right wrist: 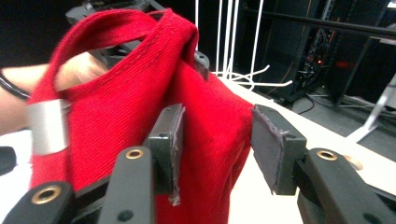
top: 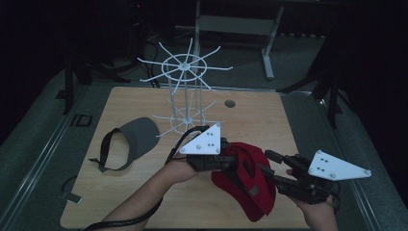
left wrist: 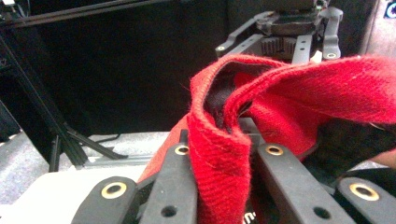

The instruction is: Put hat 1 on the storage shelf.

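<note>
Left gripper (top: 226, 161) is clamped on the red cap (top: 248, 185), held above the table (top: 260, 115). The right gripper (top: 269, 166) straddles its fabric, jaws loose. Grey visor (top: 132, 139) lies at ten o'clock, white rack (top: 185, 91) at twelve.

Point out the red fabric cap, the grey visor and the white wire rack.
red fabric cap (top: 250, 185), high view, on its crown.
grey visor (top: 139, 134), high view, on its brim.
white wire rack (top: 185, 63), high view, on its top hub.

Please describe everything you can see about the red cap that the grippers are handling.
The red cap looks like woven cotton, with a back strap bearing a metal buckle. It hangs crumpled above the wooden table. The left hand-held gripper pinches its edge shut; the right hand-held gripper has open jaws around a fold.
</note>
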Motion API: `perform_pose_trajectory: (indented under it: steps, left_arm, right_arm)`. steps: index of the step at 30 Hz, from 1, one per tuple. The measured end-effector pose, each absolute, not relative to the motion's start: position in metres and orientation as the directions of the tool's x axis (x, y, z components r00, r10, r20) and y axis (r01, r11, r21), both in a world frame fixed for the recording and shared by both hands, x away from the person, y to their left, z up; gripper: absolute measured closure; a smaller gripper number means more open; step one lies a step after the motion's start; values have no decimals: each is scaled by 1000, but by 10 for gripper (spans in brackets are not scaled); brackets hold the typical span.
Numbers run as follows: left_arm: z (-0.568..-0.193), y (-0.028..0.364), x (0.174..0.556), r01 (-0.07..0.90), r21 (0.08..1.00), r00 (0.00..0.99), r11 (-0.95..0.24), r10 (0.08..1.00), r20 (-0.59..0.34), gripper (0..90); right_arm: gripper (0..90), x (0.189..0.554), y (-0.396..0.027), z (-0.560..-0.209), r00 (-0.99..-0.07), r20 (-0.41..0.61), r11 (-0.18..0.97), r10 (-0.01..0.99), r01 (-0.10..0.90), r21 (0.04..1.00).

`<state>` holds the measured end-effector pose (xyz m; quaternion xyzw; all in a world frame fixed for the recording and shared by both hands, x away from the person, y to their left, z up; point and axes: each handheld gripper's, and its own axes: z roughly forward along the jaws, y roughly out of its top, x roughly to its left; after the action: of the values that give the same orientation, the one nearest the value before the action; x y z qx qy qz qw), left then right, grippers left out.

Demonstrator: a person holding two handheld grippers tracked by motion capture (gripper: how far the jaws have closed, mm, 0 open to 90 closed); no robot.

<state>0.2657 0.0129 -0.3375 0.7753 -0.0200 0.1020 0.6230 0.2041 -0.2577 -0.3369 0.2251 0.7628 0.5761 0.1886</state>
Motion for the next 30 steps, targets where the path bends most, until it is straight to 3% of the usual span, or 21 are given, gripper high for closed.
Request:
perform_pose_trajectory:
  steps: [3, 9, 11, 23, 27, 30]
  left_arm:
    - [-337, 13, 265, -162, 963, 979, -218, 86, 184, 848]
    - [-338, 13, 266, -159, 964, 980, -214, 80, 180, 847]
    - [-338, 14, 266, -154, 964, 981, -216, 83, 176, 845]
    - [-337, 21, 263, -150, 967, 979, -203, 104, 174, 819]
    - [-337, 26, 265, -127, 971, 981, -201, 121, 153, 783]
    - [-338, 29, 264, -135, 964, 977, -228, 129, 167, 701]
  right_arm:
    - [561, 207, -255, -335, -832, -38, 244, 553, 119, 962]
    - [824, 206, -250, -334, -856, -57, 290, 514, 111, 951]
    - [867, 206, -249, -333, -854, -56, 287, 517, 112, 951]
    - [879, 199, -255, -322, -812, -84, 263, 578, 87, 961]
    - [879, 200, -261, -320, -808, -66, 238, 585, 93, 967]
    - [879, 199, -265, -316, -800, -72, 228, 596, 82, 970]
